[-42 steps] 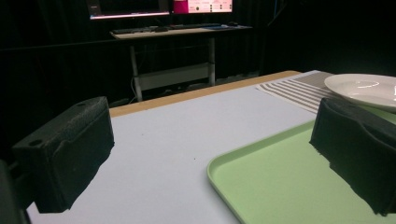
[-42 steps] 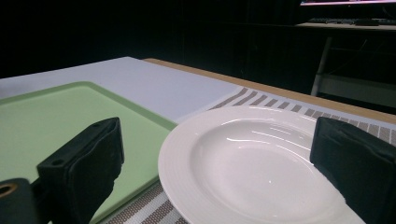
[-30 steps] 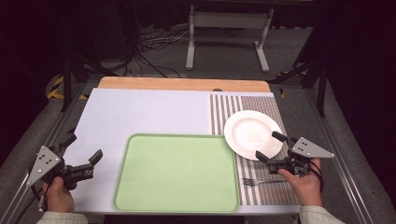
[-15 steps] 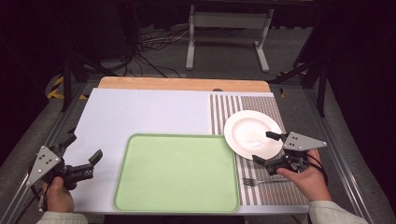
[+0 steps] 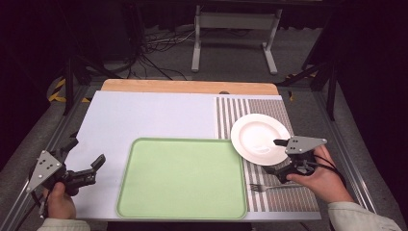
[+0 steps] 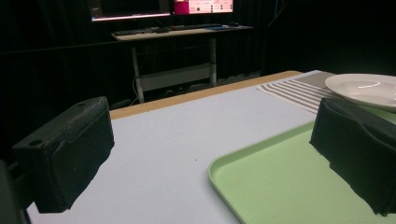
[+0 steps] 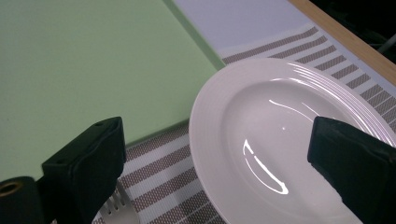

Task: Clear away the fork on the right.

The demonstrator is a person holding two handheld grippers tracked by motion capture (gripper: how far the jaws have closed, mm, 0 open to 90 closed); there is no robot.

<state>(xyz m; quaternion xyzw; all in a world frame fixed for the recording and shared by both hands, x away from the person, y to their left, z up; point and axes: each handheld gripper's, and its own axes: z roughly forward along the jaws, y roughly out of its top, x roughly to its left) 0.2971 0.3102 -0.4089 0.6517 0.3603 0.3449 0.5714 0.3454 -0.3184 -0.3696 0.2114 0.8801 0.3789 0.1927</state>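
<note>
Your right gripper [image 5: 278,158] hangs wide open over the plate [image 5: 257,137] rim, gripping nothing; left gripper [image 5: 85,161] open, idle; tray [image 5: 183,178] bare, all remains.

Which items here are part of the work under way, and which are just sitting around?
In play: plate, right tool open at its near rim, green tray.
Lying about: fork, striped mat, left tool open, away from everything.

The tray [image 5: 183,178] lies on the worktop [image 5: 144,115]; right of it, on the placemat [image 5: 231,110], the plate [image 5: 260,139] sits behind the fork [image 5: 269,186].
</note>
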